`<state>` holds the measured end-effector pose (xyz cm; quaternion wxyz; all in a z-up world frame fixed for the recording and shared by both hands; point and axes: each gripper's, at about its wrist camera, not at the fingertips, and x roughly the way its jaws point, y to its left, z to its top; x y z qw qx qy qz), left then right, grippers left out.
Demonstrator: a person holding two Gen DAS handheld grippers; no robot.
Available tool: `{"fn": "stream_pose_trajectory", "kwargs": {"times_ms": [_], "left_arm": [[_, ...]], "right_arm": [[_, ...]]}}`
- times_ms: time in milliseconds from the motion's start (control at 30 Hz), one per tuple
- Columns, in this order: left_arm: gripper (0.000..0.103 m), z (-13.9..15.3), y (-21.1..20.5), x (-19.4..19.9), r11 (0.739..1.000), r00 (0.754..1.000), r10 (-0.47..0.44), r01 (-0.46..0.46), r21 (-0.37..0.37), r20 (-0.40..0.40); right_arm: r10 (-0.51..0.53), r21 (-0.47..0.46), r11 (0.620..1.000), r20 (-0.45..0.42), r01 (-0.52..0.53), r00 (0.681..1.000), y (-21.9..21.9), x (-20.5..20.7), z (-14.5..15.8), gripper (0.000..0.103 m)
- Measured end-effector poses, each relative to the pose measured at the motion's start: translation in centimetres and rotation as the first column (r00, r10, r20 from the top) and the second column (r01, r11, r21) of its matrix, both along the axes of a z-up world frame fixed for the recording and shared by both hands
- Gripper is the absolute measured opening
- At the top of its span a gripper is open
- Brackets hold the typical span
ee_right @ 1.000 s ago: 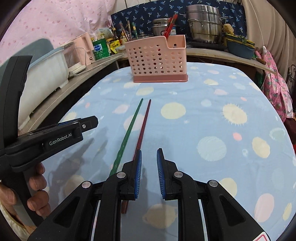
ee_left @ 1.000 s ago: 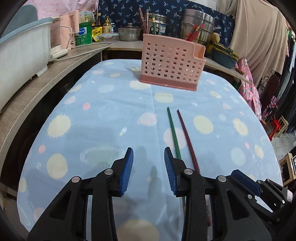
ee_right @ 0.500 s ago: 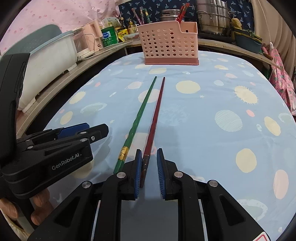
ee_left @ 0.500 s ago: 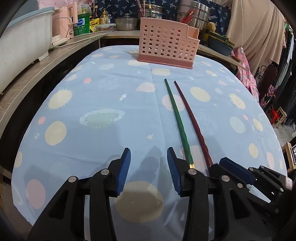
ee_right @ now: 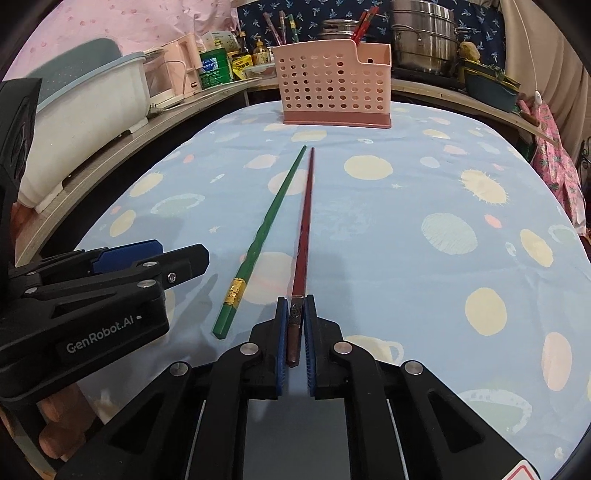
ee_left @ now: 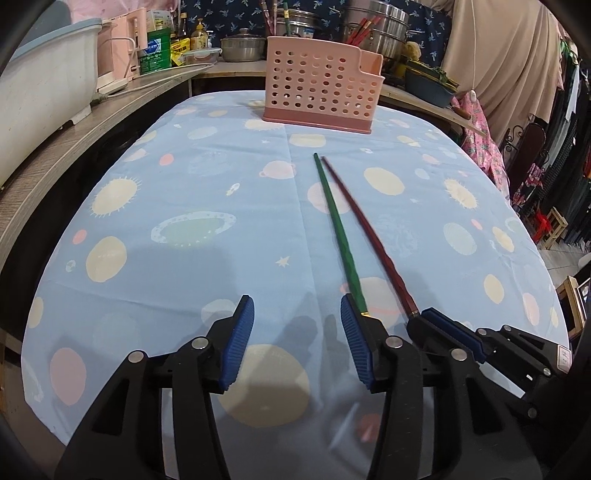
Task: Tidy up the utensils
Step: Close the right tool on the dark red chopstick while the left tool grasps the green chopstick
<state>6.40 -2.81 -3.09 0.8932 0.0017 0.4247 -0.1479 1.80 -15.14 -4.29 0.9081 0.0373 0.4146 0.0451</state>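
Observation:
A green chopstick (ee_right: 264, 229) and a dark red chopstick (ee_right: 304, 218) lie side by side on the blue patterned tablecloth (ee_right: 406, 240), pointing at a pink perforated utensil holder (ee_right: 334, 85) at the far end. My right gripper (ee_right: 294, 306) is shut on the near end of the red chopstick. My left gripper (ee_left: 297, 314) is open and empty, just left of the green chopstick (ee_left: 336, 225). The red chopstick (ee_left: 365, 229) and the holder (ee_left: 321, 83) also show in the left wrist view, where the right gripper (ee_left: 421, 315) grips the red one.
A wooden counter (ee_left: 74, 125) curves along the left and back, carrying a white tub (ee_left: 40, 85), bottles, pots (ee_right: 421, 35) and more chopsticks. Clothes hang at the right (ee_left: 491, 66). The table edge drops off close below both grippers.
Both grippers drew back toward the near ends of the chopsticks. The right gripper's jaws closed on the red chopstick's near end. The left gripper stayed open.

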Motion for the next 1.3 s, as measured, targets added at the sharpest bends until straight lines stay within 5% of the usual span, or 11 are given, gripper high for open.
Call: {"fn": "stream_pose_trajectory", "kwargs": {"times_ms": [833,1000,1300], "left_arm": [[0.051,-1.4,-2.9,-0.9,0.997,0.998,-0.062,0.062,0.053,-0.010],[0.045,-1.4,-2.7,-0.9,0.997,0.999,-0.052,0.053,0.057,-0.006],[0.018,-1.3,-2.0,-0.7,0.997,0.999,-0.033,0.033,0.063,-0.009]], "right_arm": [[-0.065,0.028,0.998,0.008,0.065,0.998,-2.7,-1.0,0.0,0.007],[-0.065,0.027,0.998,0.009,0.065,0.998,-2.6,-1.0,0.0,0.007],[-0.066,0.026,0.997,0.010,0.066,0.998,-2.6,-1.1,0.0,0.007]]}}
